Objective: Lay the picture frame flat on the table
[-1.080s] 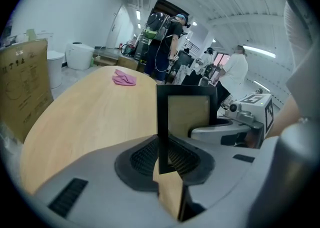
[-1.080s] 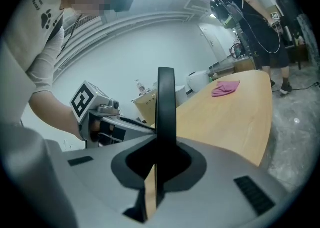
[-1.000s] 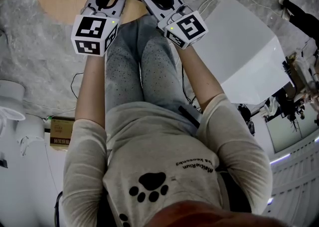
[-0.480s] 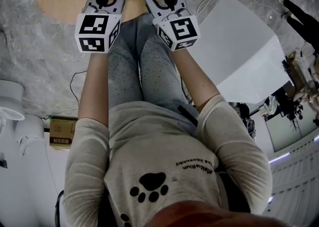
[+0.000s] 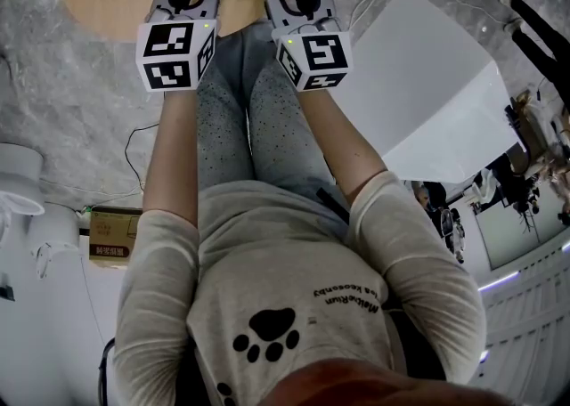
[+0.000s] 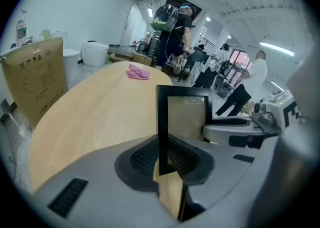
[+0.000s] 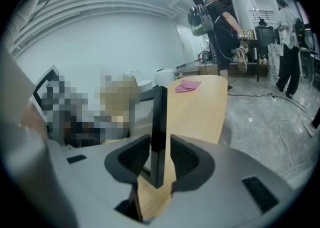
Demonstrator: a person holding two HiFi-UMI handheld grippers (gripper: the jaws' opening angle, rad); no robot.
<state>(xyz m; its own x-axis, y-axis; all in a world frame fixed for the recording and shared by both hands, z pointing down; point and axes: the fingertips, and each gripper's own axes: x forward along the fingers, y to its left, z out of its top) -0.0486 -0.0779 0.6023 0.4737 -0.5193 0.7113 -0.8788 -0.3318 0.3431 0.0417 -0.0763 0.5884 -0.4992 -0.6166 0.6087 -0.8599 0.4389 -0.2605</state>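
- Black picture frame (image 6: 186, 114) is held upright over the table (image 6: 90, 107), one side edge clamped by the left gripper (image 6: 162, 158).
- Its opposite edge is straddled, unpressed, by the right gripper (image 7: 159, 159), whose jaws have just been opening wide.

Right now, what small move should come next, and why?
Probably draw the right claw back off the picture frame: its jaws have just opened, the edge loose between them, while the left claw grips it, not yet flat.
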